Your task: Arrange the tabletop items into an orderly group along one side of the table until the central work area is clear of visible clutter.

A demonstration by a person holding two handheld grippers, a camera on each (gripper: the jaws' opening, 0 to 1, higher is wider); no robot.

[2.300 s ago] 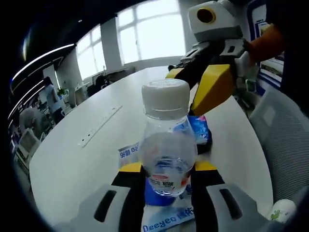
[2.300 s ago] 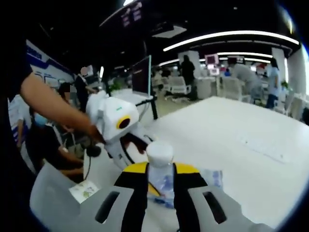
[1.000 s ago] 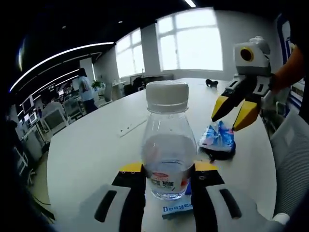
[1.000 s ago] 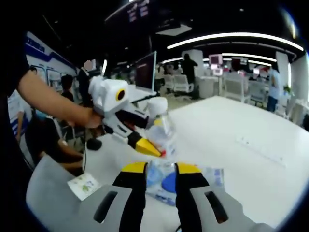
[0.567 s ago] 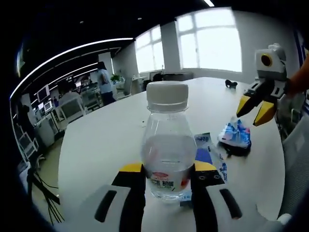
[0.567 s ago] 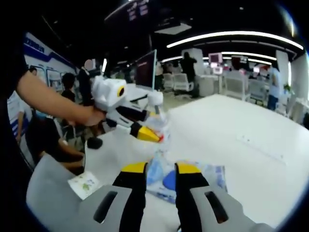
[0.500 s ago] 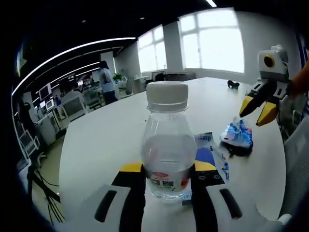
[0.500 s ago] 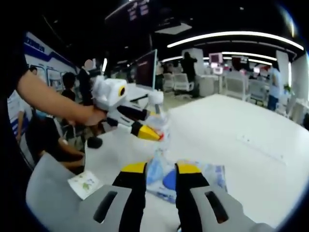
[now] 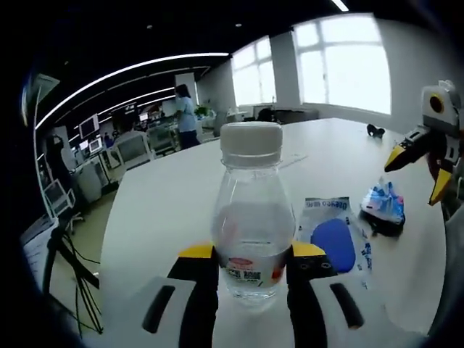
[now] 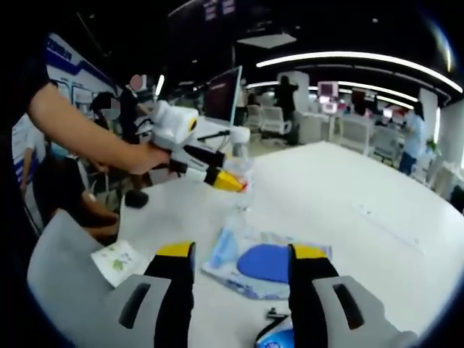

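In the left gripper view: left gripper [image 9: 252, 255] clamped on a clear white-capped bottle [image 9: 251, 217], upright at centre. Flat blue packet [image 9: 335, 243] on the white table [image 9: 159, 210] at 3 o'clock; crumpled blue wrapper [image 9: 383, 210] further right, right gripper [image 9: 424, 167] above it. In the right gripper view: jaws apart, packet [image 10: 264, 264] between them, bottle [image 10: 239, 174] at 11 o'clock.

Clear glossy plastic bottle [image 9: 251, 232]; smooth matt white table [image 9: 167, 210].
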